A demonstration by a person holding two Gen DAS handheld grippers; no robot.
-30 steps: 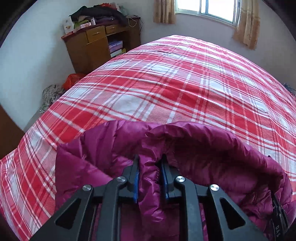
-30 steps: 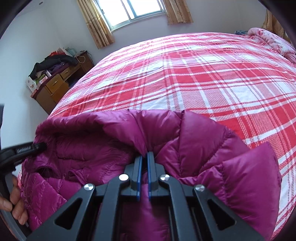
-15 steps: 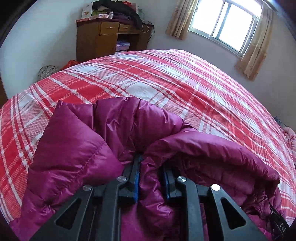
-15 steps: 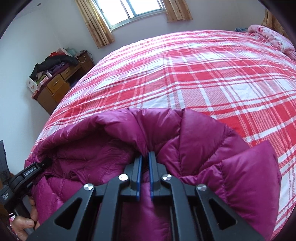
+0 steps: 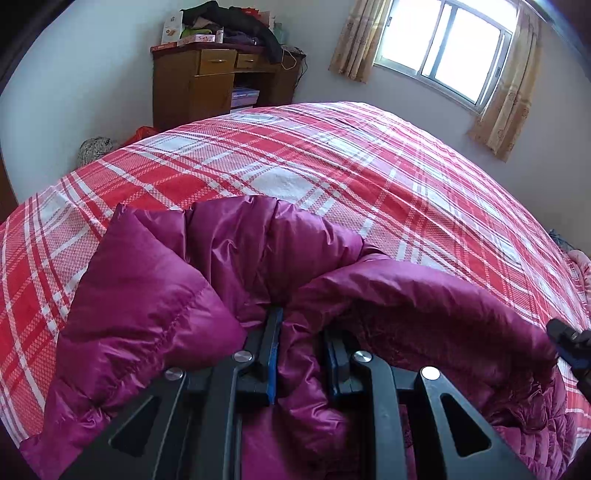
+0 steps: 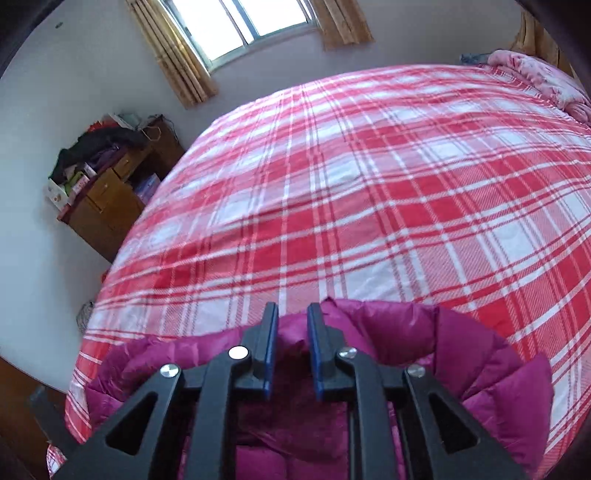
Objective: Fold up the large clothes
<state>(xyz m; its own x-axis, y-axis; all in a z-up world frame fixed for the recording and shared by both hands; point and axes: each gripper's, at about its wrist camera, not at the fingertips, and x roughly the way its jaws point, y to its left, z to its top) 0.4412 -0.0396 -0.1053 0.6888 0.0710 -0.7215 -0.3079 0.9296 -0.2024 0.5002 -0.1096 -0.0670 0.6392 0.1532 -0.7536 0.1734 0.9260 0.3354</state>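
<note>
Left gripper [image 5: 301,325] pinches jacket [image 5: 147,295]; right gripper [image 6: 291,314] opening.

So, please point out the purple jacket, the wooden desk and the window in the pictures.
purple jacket [image 5: 147,295]: left wrist view, on the quilted panel left of the fingers.
wooden desk [image 5: 216,66]: left wrist view, on the upper left drawer front.
window [image 6: 251,22]: right wrist view, on the bright glass pane.
</note>
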